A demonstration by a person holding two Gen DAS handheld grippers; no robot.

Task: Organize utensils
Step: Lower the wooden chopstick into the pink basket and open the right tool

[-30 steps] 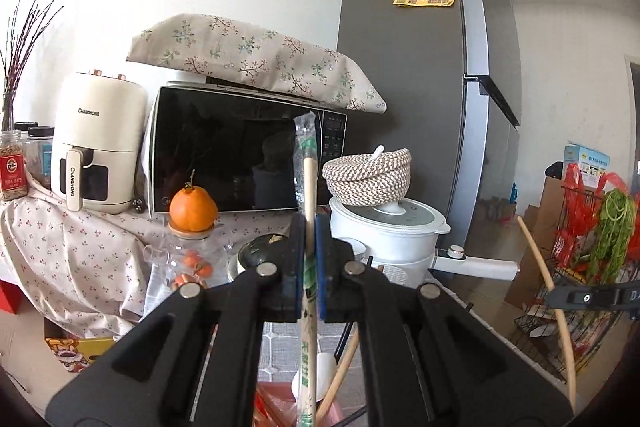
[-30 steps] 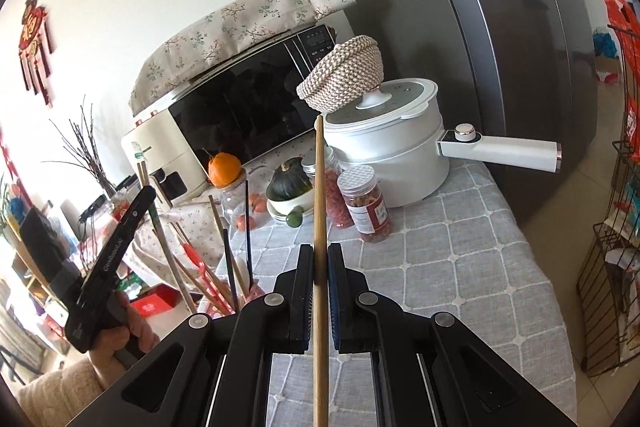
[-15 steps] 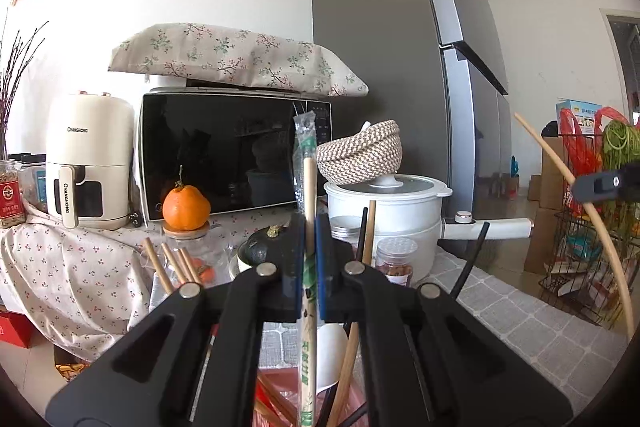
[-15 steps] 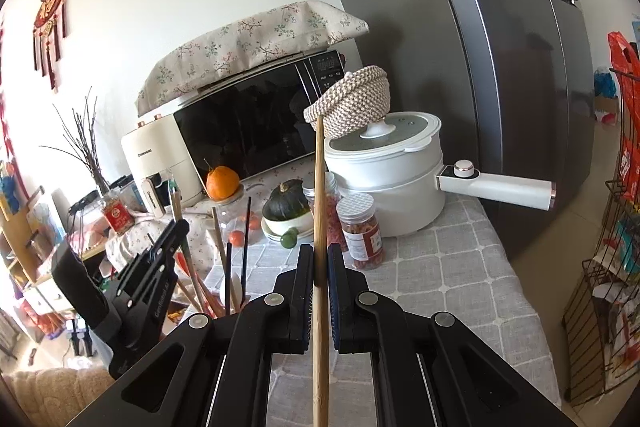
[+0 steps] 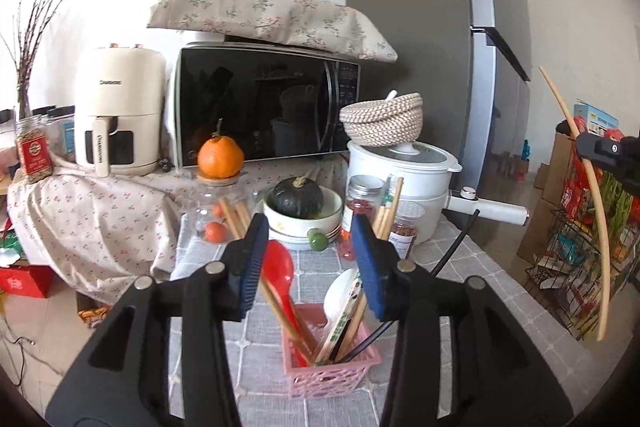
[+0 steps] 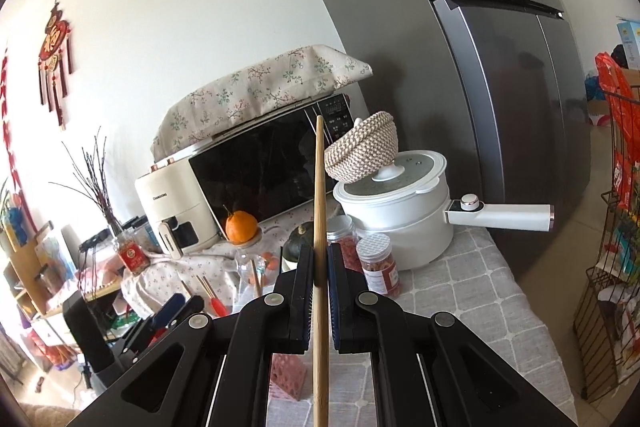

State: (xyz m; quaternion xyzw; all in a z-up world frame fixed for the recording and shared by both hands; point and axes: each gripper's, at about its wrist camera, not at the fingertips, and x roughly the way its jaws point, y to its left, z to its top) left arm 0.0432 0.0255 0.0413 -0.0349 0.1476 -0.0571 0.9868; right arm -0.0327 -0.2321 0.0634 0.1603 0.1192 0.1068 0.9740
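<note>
A pink basket (image 5: 332, 367) stands on the grey checked tablecloth and holds a red spoon (image 5: 278, 267), a white spoon (image 5: 340, 291), wooden and black chopsticks, and a paper-wrapped pair of chopsticks (image 5: 340, 319). My left gripper (image 5: 310, 227) hovers just above it, its jaws opening, with nothing pressed between the blue pads. The right gripper (image 6: 320, 267) is shut on a single wooden chopstick (image 6: 320, 187) that stands upright. It hangs to the right of the basket (image 6: 286, 375), and in the left wrist view this gripper (image 5: 608, 151) shows at the right edge.
Behind the basket are a dark pumpkin in a white bowl (image 5: 298, 195), two jars (image 5: 362, 203), a white electric pot (image 5: 404, 179) topped by a woven basket, an orange (image 5: 220, 157), a microwave (image 5: 264, 107) and an air fryer (image 5: 120, 111). A fridge (image 6: 460, 67) and a wire rack (image 6: 612, 267) stand to the right.
My left gripper has opened and let go of the wrapped chopsticks, which now stand in the pink basket. The right gripper has risen with its chopstick still held.
</note>
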